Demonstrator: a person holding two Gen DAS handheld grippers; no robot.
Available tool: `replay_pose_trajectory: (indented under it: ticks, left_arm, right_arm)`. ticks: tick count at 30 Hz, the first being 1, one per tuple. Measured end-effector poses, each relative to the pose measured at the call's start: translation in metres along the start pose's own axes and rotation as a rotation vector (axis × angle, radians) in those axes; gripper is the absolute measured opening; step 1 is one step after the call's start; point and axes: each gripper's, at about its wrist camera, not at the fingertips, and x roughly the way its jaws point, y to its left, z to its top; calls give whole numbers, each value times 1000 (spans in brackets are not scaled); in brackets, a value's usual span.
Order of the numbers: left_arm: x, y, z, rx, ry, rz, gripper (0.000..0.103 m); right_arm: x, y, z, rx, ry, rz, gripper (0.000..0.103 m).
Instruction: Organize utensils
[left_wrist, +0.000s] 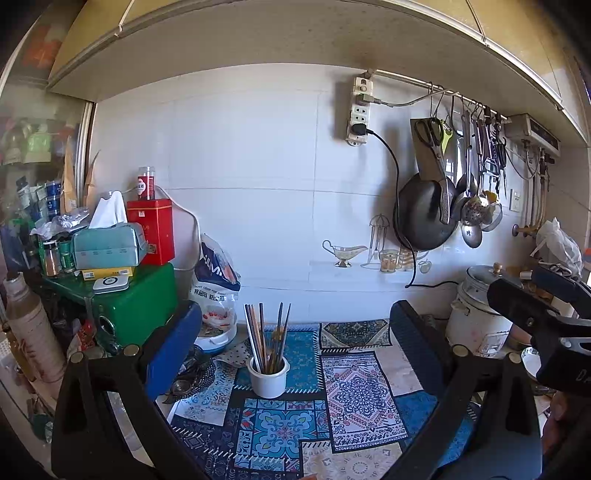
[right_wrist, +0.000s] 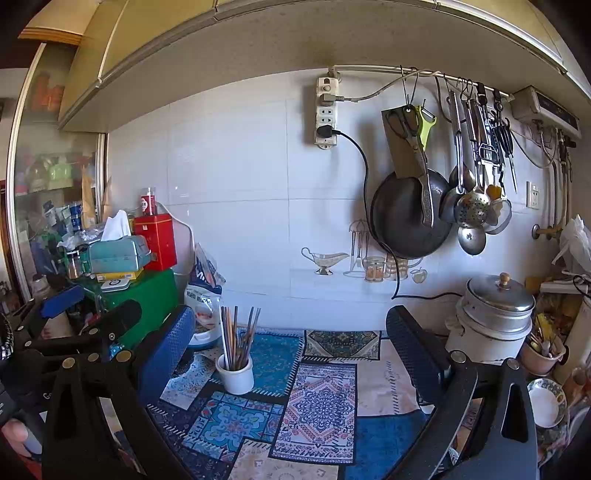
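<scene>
A white cup (left_wrist: 268, 376) (right_wrist: 235, 374) stands on the patterned mat (left_wrist: 351, 391) (right_wrist: 317, 406) and holds several upright chopsticks (left_wrist: 267, 336) (right_wrist: 238, 338). My left gripper (left_wrist: 295, 332) hangs open above the mat, its blue-padded fingers wide apart on either side of the cup and short of it. My right gripper (right_wrist: 291, 332) is open too, with nothing between its fingers; the cup sits just inside its left finger. The right gripper shows at the right edge of the left wrist view (left_wrist: 543, 314). A pink bowl (right_wrist: 541, 354) with more utensils sits at the far right.
Ladles, a strainer, scissors and a black pan (left_wrist: 424, 218) (right_wrist: 406, 218) hang from a wall rail. A pot with a metal lid (left_wrist: 480, 310) (right_wrist: 495, 314) stands at the right. Green box (left_wrist: 136, 302), red tin (left_wrist: 151, 229), tissue box (left_wrist: 107, 243) and a bag crowd the left.
</scene>
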Motion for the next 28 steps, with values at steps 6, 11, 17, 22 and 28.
replay_pose_trajectory:
  ticks: [6,11,17,22,28]
  left_arm:
    - [0,0,1,0,6,-8,102]
    - [-2,-2,1,2,2,-1,102]
    - [-4,-2,0,4,0,1,102]
    - [-4,-2,0,3,0,-12,102]
    - [0,-4,2,9,-1,-8,102]
  right_arm:
    - [0,1,0,3,-1,-1,103]
    - [0,3,0,8,-1,-6,103]
    - [0,3,0,9,-1,-8,103]
    - [2,2,0,14,3,-8,103]
    - [11,-1,0,20,13,-5,103]
